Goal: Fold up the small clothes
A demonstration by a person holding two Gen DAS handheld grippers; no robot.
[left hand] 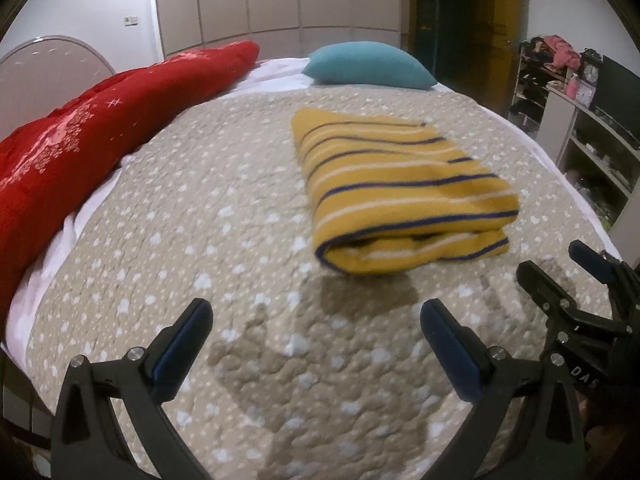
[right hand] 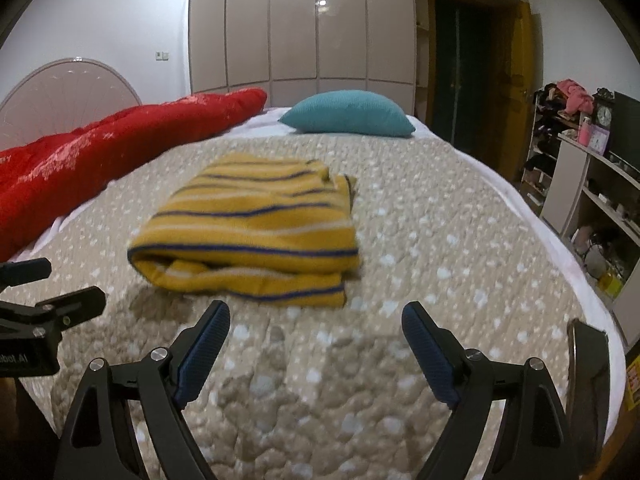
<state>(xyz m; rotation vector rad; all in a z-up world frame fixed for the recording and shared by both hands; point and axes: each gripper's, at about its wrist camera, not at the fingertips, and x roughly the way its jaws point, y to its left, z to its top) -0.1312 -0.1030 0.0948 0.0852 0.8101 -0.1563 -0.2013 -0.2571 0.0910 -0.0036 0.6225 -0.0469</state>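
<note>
On the bed's beige dotted quilt (left hand: 208, 216) lies the folded yellow striped garment (left hand: 400, 192), beyond both grippers. Left gripper (left hand: 316, 320) and right gripper (right hand: 316, 320) hover empty, fingers spread wide. Red duvet (right hand: 120, 152), teal pillow (right hand: 348, 114), wardrobe (right hand: 300, 28) behind.

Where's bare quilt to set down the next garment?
Free: quilt between the red duvet and the folded striped garment; also the near strip before both tools. Crowded: far end by the teal pillow.
</note>
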